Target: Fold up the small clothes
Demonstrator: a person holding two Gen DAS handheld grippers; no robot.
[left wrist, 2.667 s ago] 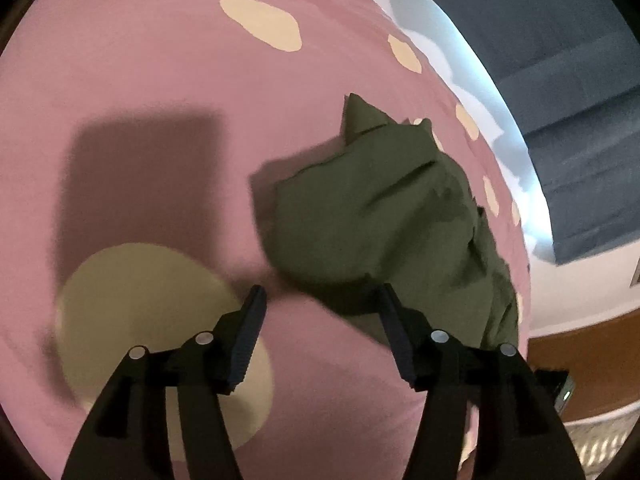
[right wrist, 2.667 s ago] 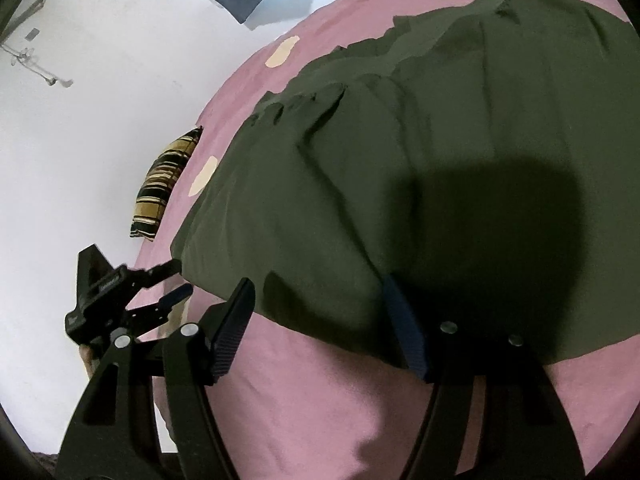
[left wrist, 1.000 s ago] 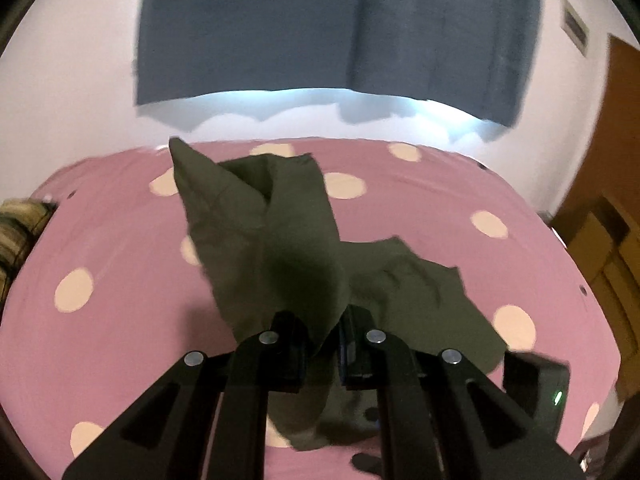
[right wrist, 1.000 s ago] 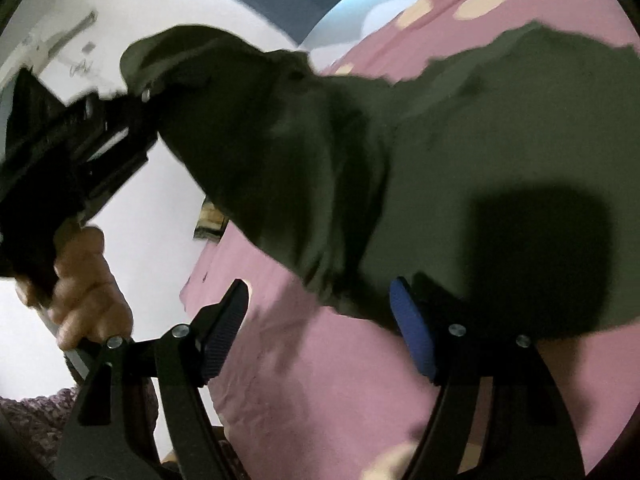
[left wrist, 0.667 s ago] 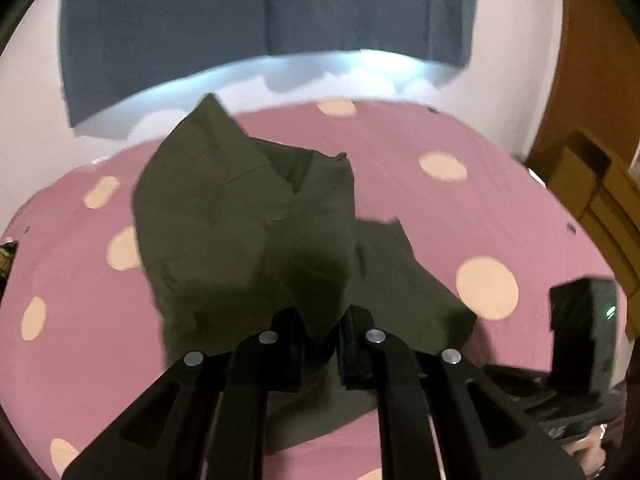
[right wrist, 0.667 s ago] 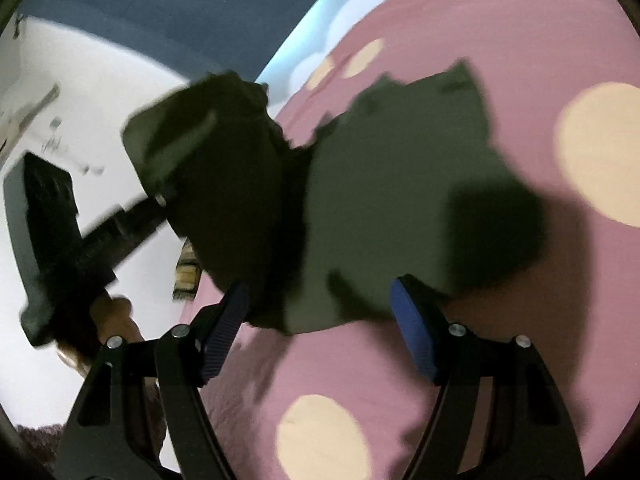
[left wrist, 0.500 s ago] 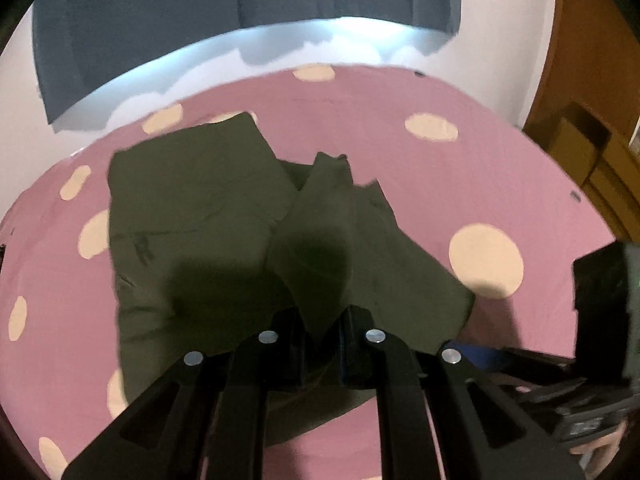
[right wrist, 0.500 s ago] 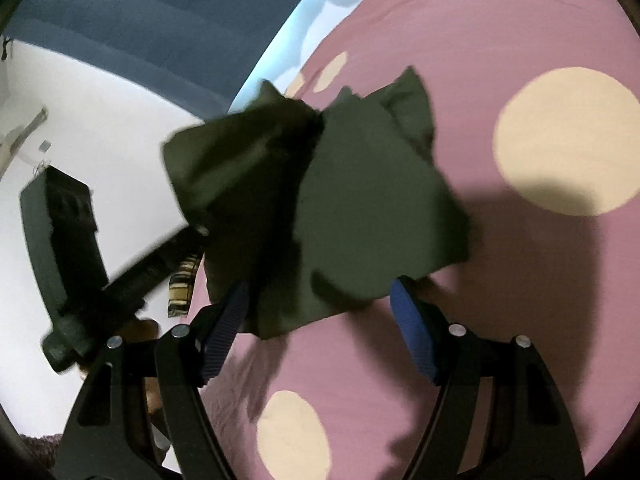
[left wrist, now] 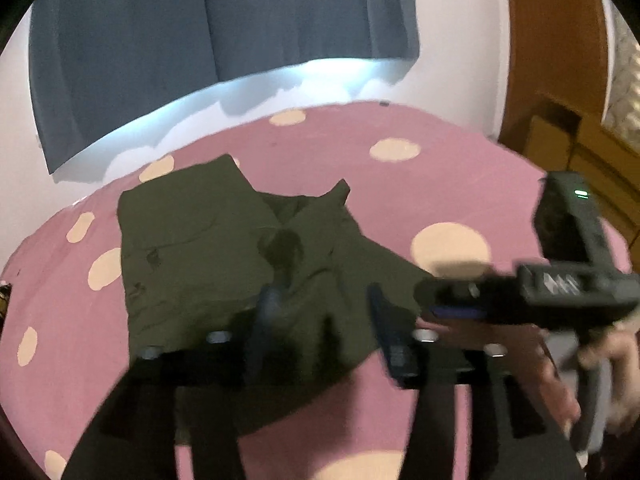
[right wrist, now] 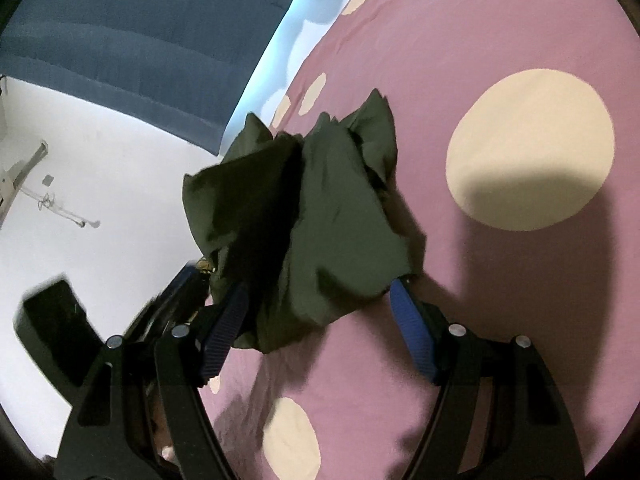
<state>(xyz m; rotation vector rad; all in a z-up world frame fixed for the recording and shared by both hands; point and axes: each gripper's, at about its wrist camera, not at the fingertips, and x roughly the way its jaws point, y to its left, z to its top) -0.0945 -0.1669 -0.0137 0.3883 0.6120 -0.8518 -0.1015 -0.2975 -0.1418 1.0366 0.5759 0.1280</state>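
Observation:
A dark green garment point(left wrist: 208, 248) lies partly folded on the pink dotted sheet point(left wrist: 400, 176). My left gripper point(left wrist: 326, 320) hovers low over its near edge, blurred. Its jaws are opening, with cloth under and between the fingers but no pad pressing on it. In the right wrist view the same garment point(right wrist: 332, 216) bunches up ahead of my right gripper point(right wrist: 320, 328). That gripper is open, and the cloth's near corner hangs loose between its blue pads point(right wrist: 412, 336). The right tool's black housing point(left wrist: 568, 220) shows beside the garment, held by a hand point(left wrist: 608, 356).
A blue curtain point(left wrist: 200, 40) hangs on the white wall behind the bed. Brown wooden furniture point(left wrist: 560, 80) stands to the right. Large cream dots point(right wrist: 528, 148) mark bare sheet to the right of the garment.
The left gripper carried the lifted flap down onto the garment, and its jaws have parted from the cloth. The right gripper swung along the bed and stayed open.

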